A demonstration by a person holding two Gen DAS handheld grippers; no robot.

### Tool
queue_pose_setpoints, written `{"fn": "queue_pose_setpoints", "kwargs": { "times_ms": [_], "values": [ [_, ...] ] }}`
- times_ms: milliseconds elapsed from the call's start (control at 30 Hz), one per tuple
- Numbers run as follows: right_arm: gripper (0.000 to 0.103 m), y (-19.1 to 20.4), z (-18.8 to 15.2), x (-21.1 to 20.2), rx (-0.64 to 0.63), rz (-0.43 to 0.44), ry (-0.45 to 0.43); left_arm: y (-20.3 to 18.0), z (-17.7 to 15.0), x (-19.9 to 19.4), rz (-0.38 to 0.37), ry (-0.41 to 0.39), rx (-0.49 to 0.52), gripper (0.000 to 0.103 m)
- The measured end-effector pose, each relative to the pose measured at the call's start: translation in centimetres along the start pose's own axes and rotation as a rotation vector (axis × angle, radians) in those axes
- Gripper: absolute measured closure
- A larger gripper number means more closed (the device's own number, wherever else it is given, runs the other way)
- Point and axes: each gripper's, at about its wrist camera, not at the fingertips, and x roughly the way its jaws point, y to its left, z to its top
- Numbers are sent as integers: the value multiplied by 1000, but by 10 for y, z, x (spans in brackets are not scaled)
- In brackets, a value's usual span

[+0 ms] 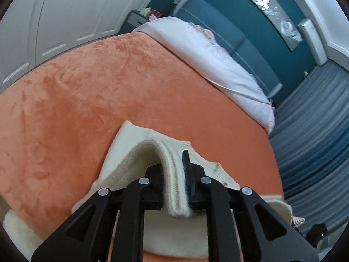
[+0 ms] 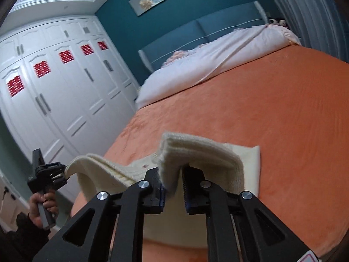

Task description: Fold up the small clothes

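A cream knitted garment [image 1: 139,159] lies at the near edge of the orange bedspread [image 1: 87,91]. My left gripper [image 1: 173,174] is shut on a thick ribbed fold of it, which bulges between the fingers. In the right wrist view the same garment [image 2: 205,152] is lifted off the orange bedspread [image 2: 272,109]. My right gripper [image 2: 172,179] is shut on another folded edge of it. The left gripper [image 2: 49,172] also shows at the far left of that view, held by a hand, with the cream knit stretched between the two grippers.
A pale pink duvet [image 1: 209,61] is bunched at the head of the bed against a blue headboard [image 2: 196,35]. White wardrobes [image 2: 54,83] stand to the left of the bed. Grey-blue curtains [image 1: 316,135] hang on the right. A dark nightstand [image 1: 135,19] stands beyond the bed.
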Motion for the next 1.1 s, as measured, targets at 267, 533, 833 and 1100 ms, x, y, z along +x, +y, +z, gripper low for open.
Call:
{"fn": "queue_pose_setpoints", "kwargs": {
  "times_ms": [267,533,833,1100],
  "values": [
    [41,-3,-23,1,58,-175,-75,26,-27,8,180,0,56,26],
    [39,-36,-69,14,17,-297,118,50,-59,23,249,82,95,20],
    [93,-51,-76,54,47,-304,221,62,-55,47,361,154,75,72],
    [93,-55,-59,28,58,-262,96,63,-37,39,351,119,122,91]
  ]
}}
